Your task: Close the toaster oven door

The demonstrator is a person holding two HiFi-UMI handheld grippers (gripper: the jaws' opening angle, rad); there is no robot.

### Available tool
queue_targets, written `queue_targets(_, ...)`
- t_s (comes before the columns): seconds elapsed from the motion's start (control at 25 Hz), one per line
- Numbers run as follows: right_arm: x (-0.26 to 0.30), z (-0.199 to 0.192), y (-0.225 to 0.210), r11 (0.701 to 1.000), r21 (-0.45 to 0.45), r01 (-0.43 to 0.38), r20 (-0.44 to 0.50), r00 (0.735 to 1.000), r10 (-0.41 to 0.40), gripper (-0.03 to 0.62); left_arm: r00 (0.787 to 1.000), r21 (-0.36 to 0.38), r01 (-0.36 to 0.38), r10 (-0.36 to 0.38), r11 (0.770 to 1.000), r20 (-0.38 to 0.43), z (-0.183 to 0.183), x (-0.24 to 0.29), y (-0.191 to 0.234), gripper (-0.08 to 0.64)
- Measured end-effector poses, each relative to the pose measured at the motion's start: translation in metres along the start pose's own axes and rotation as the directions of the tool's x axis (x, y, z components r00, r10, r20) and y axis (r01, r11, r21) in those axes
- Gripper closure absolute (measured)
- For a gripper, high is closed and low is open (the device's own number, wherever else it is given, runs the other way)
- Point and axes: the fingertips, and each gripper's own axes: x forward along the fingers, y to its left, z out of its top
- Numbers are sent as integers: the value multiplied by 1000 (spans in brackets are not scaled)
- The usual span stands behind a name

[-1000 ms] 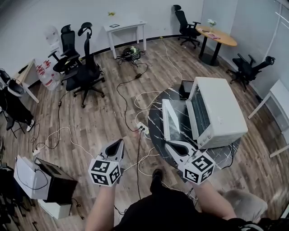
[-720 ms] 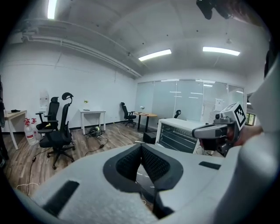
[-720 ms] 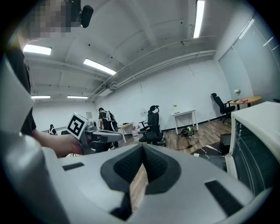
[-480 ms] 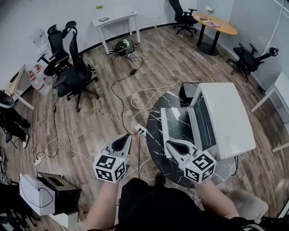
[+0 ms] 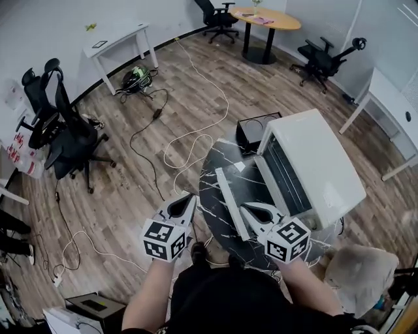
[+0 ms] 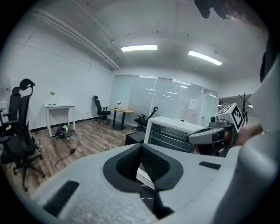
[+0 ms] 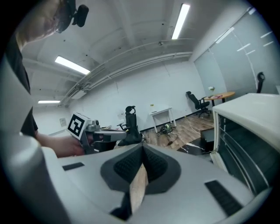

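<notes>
A white toaster oven (image 5: 313,166) stands on a round black marble table (image 5: 212,179), its glass door (image 5: 228,201) hanging open toward me. My right gripper (image 5: 247,210) is shut and empty, its tip just beside the door's near corner. My left gripper (image 5: 185,201) is shut with nothing in it, hovering left of the table over the wooden floor. The left gripper view shows the oven's open front (image 6: 175,133) and the right gripper (image 6: 216,135). In the right gripper view the oven (image 7: 251,131) fills the right side, and the left gripper (image 7: 98,135) shows at left.
A black box (image 5: 251,130) sits behind the oven. Cables (image 5: 189,140) trail across the floor. Black office chairs (image 5: 62,134) stand at left, a white desk (image 5: 121,39) and a round wooden table (image 5: 264,19) at the back. A grey seat (image 5: 359,277) is by my right side.
The head view has swung round, so the table and oven now lie more in front of me. Both grippers kept their places before me and stayed shut.
</notes>
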Motion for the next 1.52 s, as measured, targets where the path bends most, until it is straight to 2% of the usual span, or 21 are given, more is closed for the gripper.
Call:
queue_targets(0.12,24,-6,-2,997,34,66,-25,998,-65,586,996,35,84,-83,996,-29,1,17,12,551)
queue_targets(0.28,41,-19,3,985,53,164,-45,986,-162,586,979,18,190,-188,982,-77,-19,37,27,551)
queue_targets(0.52,31,-60,-1,938,116,326,-88,944,-318,583,945,-6,294,-291,956,-150,-51,68,41,550)
queue_targets(0.72,13,-108,-12,881,195,431,-153,901,-407,529,923,-8,325,-319,946,-214,-79,97,42,549)
queue_targets(0.92,-19,-154,-19,782,290,552,-176,834,-523,485,889,24,377,-354,926,-292,-114,120,29,534)
queue_targets(1.08,-36,-188,-15,734,328,594,-218,804,-553,445,872,17,390,-363,921,-329,-131,131,20,516)
queue_targets(1.28,-50,-224,-17,671,347,656,-249,754,-608,431,832,19,429,-387,903,-397,-160,141,-2,455)
queue_targets(1.4,-48,-244,-20,645,378,664,-264,746,-612,413,812,6,444,-399,896,-426,-176,146,-12,439)
queue_targets(1.52,-40,-256,-27,643,414,644,-261,761,-594,391,795,15,457,-400,890,-455,-190,148,-19,436)
